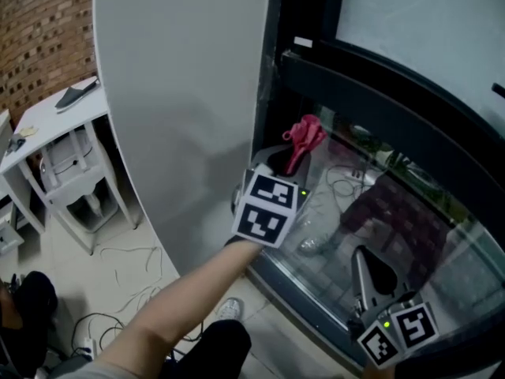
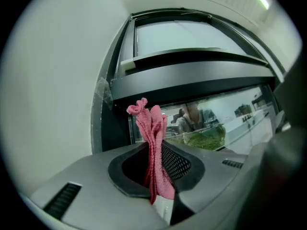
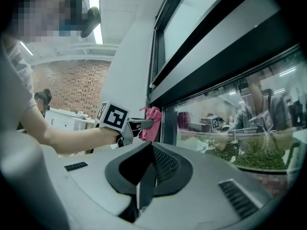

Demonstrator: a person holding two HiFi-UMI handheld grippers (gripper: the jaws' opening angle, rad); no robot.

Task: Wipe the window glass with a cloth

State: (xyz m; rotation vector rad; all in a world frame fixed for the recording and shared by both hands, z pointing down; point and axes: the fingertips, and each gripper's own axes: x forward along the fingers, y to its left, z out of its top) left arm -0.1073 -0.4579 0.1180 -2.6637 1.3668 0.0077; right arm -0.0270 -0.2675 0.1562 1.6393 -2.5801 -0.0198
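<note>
cloth (image 1: pixel 306 135), pink and bunched, sits clamped in left gripper (image 1: pixel 290 161) near glass (image 1: pixel 410 235) while right gripper (image 1: pixel 361 257) hangs lower, jaws together, empty.

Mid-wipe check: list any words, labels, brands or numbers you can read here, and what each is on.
No words or numbers can be read.
Square markers on the left gripper and right gripper: black-and-white patterns only, no letters.
White tag on the window frame: too small to read.
The cloth: no print to be seen.
</note>
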